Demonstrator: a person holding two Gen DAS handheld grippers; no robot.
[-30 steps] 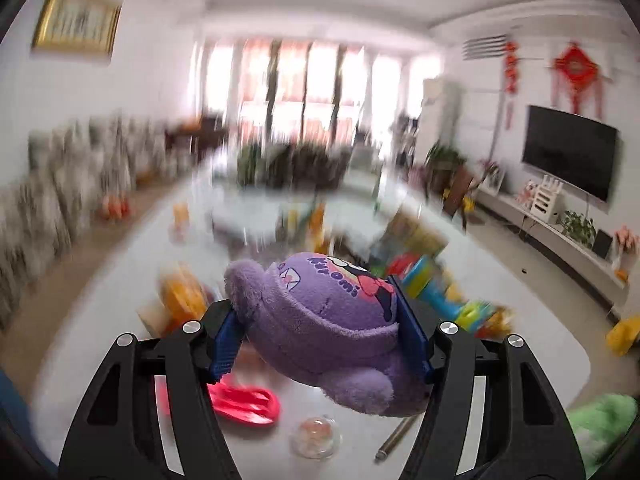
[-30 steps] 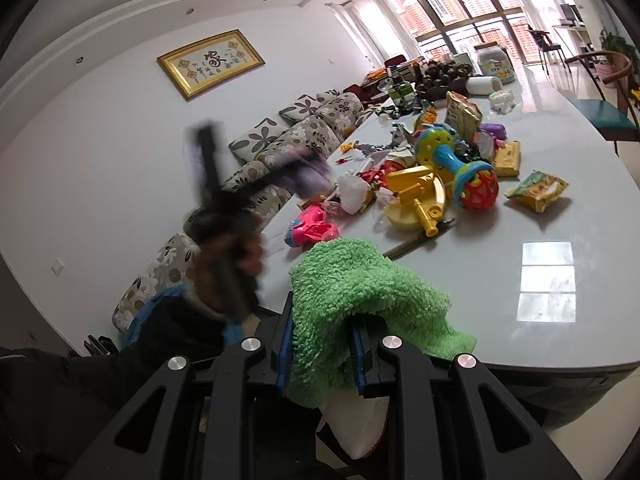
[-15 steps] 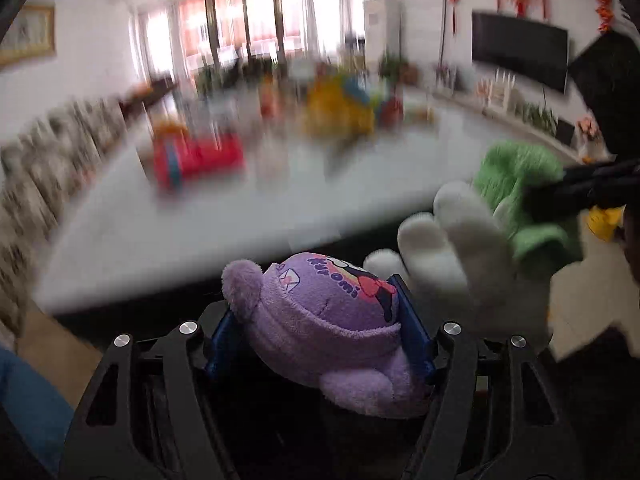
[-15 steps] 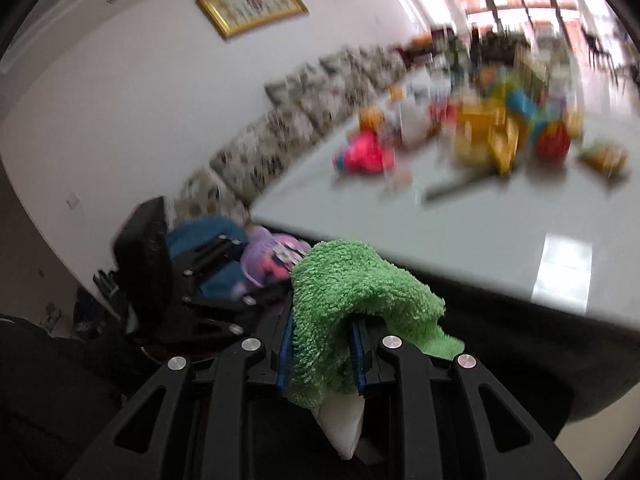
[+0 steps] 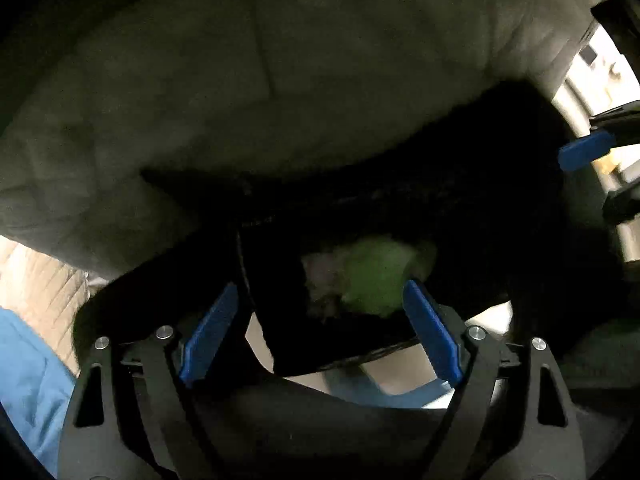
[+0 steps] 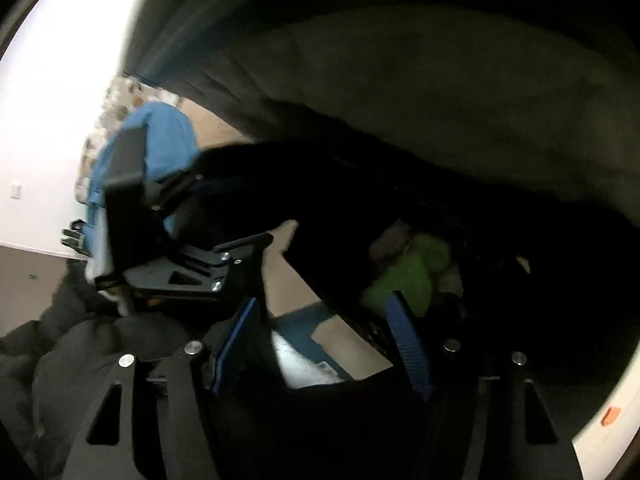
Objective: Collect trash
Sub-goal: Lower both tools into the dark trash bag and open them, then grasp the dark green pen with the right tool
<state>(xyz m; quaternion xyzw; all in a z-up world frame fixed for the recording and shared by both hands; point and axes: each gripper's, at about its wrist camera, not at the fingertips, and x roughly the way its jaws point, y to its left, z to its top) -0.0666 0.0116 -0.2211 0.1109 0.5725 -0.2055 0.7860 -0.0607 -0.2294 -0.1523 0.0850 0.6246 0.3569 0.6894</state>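
Both my hand-held grippers, left (image 5: 320, 332) and right (image 6: 324, 344), are opening, gripping nothing; the green cloth (image 6: 408, 276) lies in the dark bin (image 5: 344, 344) below.

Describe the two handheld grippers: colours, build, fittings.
Both match: the left gripper and the right gripper have matte black angular frames with triangular cut-outs, round silver bolts at the pivots, and two fingers faced with ribbed blue pads. No cables show. Dark clothing lies at the right view's lower edge.
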